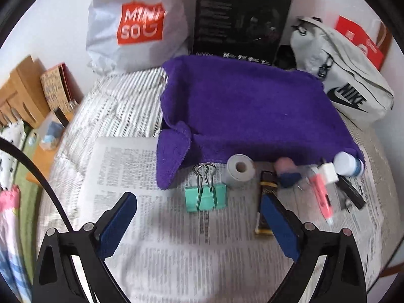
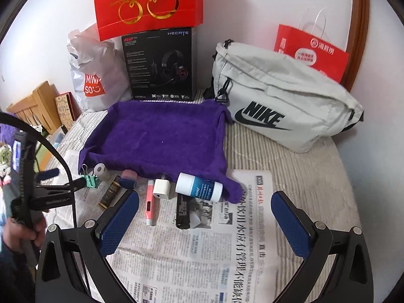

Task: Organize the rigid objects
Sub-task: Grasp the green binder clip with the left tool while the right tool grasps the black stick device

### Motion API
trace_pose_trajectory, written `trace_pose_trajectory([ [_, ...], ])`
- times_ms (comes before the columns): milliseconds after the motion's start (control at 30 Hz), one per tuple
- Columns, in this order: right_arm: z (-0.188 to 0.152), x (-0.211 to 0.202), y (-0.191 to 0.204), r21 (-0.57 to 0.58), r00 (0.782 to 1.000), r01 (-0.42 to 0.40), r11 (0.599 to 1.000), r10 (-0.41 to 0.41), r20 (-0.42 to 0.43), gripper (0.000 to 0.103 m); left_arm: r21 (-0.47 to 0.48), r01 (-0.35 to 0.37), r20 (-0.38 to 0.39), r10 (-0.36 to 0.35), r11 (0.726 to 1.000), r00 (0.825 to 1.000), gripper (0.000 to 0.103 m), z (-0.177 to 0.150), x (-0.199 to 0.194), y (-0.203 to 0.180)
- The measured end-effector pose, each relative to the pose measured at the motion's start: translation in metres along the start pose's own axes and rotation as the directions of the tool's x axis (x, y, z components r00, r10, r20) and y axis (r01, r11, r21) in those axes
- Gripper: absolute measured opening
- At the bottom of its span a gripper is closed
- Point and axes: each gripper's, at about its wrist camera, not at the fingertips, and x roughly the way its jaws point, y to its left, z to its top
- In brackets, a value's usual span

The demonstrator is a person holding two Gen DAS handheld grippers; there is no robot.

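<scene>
Two grippers, left and right, both spread wide and empty above the newspaper. Row along the purple towel's near edge: green binder clip, tape roll, pink marker, white charger, white bottle.

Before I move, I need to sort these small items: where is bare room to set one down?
The purple towel top is bare, bordered by the black headset box and grey Nike bag. The newspaper between the right gripper fingers is free too. It is crowded along the towel's near edge, from the green binder clip to the white-and-blue bottle.
</scene>
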Motion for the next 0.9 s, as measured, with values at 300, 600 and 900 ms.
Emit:
trace_pose_trajectory([
  [300,-0.018,0.042,-0.017,0.023,0.995,0.024,0.999,-0.022,-0.094,0.103,-0.016,-0.049,0.044,0.05,0.999,0.998,0.08,-0.01,0.038,0.007],
  [600,-0.03,0.064,-0.032,0.064,0.993,0.014,0.998,-0.006,-0.12,0.103,0.018,-0.047,0.109,0.045,0.999,0.993,0.04,-0.027,0.028,0.0],
  [900,-0.045,0.093,-0.022,0.029,0.983,-0.028,0.999,0.032,-0.18,0.094,0.023,-0.046,0.115,0.043,0.999,0.992,0.039,-0.027,0.027,-0.001],
])
